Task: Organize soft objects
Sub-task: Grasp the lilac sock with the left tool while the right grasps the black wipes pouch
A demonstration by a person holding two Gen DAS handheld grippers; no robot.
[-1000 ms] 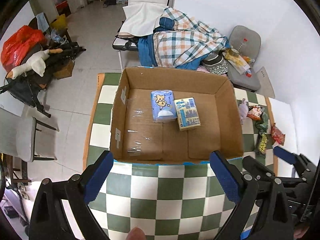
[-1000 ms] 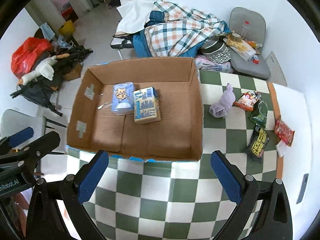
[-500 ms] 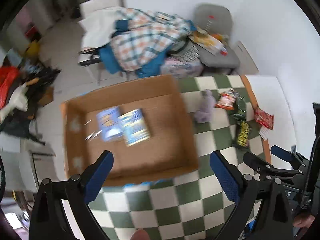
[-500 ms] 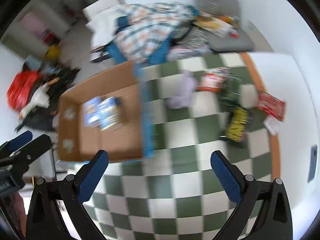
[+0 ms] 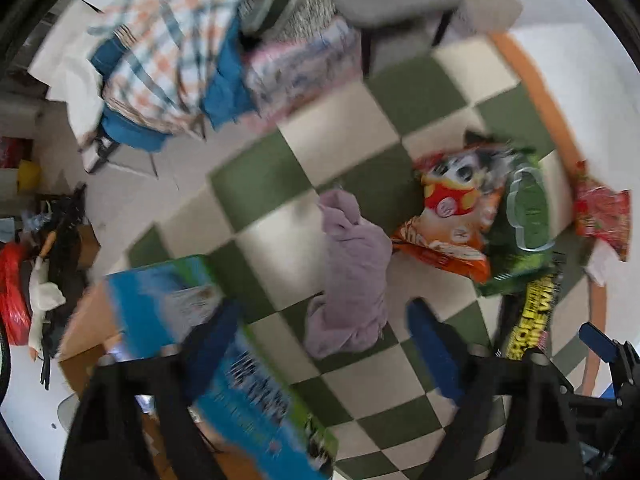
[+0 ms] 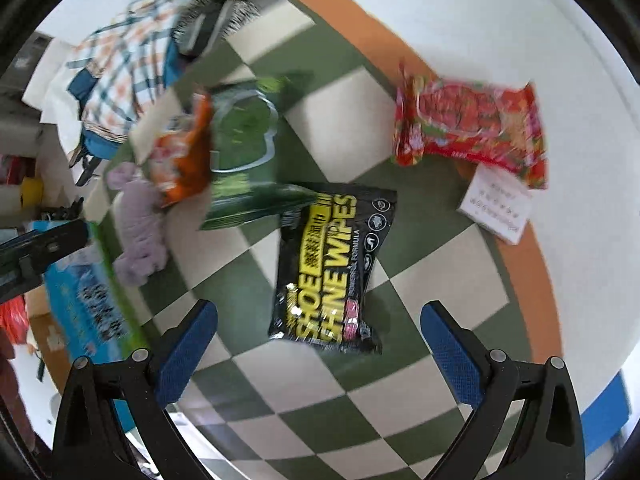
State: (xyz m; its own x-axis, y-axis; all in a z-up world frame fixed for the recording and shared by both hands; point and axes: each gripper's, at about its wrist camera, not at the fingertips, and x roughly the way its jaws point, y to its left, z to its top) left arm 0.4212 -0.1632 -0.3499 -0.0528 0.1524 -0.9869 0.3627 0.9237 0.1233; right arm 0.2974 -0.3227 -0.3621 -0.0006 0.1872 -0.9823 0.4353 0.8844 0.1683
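A: Now, from the left wrist view, what sits under the left tool?

B: The lilac cloth, crumpled on the checkered desk, between the cardboard box at the near left and the snack bags to the right. The jaws have just been closing in, but the pads are not pressing on it yet, so the tool is released with the cloth's near end between them.

A: How will it handle?

B: Light and limp, I would judge. It should bunch up, so pinching the thick middle fold looks safer than a loose edge. The picture is blurred, so finer detail is lost.

A: And the right wrist view?

B: The right tool hangs released, jaws wide, over the black wipes pack, not touching it. The red packet lies farther off to the right, beside a small white card.

A: The pack?

B: Probably squashy but slick foil; grip across its narrow width, mid-body.
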